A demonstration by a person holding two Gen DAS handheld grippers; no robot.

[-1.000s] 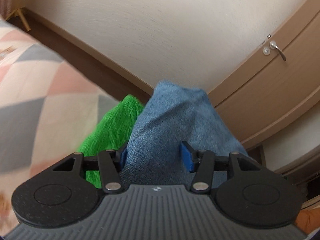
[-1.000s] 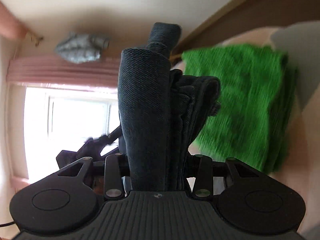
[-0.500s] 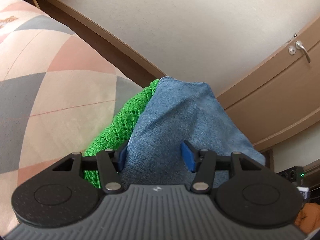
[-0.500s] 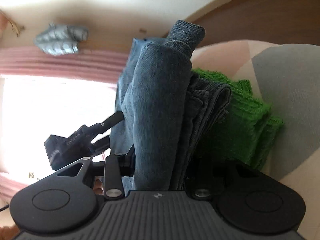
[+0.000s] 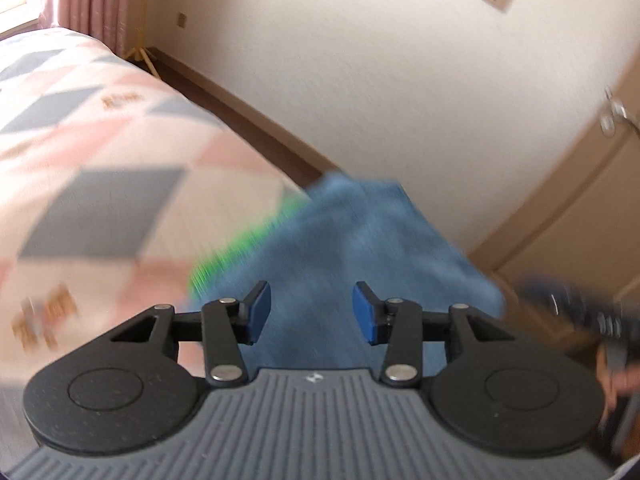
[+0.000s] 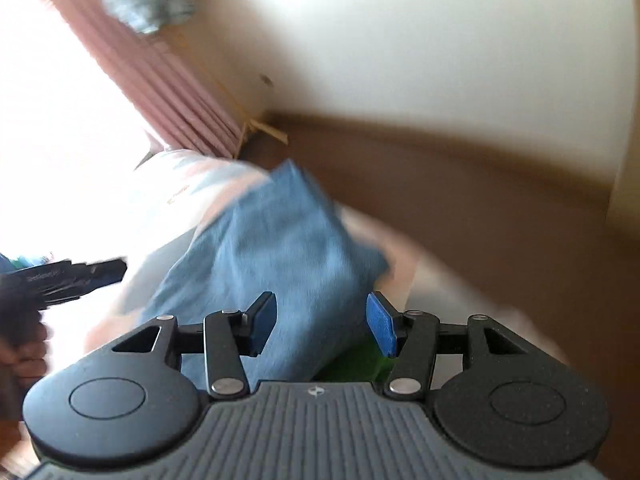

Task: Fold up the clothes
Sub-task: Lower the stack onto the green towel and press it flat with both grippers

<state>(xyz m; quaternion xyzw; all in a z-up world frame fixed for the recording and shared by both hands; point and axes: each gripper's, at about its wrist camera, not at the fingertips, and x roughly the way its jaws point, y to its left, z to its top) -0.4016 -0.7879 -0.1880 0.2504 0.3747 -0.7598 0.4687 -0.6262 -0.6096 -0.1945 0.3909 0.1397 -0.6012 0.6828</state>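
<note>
Folded blue jeans (image 5: 352,240) lie on a green knit garment (image 5: 244,244) at the edge of the bed. My left gripper (image 5: 312,312) hovers just in front of the jeans. Its jaws are closing, and the blue pads (image 5: 256,312) stand apart and press on nothing. In the right wrist view the jeans (image 6: 272,248) lie beyond my right gripper (image 6: 322,326), with a strip of the green garment (image 6: 356,360) under them. The right jaws are opening, and the pads are clear of the denim. Both views are blurred by motion.
The bed carries a pink, grey and cream checked quilt (image 5: 100,160). Behind it are a brown floor (image 6: 480,200), a cream wall and a pink curtain (image 5: 80,0). A wooden door with a handle (image 5: 612,116) is at the right. Each gripper shows at the edge of the other's view.
Both grippers held the jeans between their pads before; now the pads are off them and both have drawn back. The jeans rest flat on the green garment. The right wrist has rolled upright.
</note>
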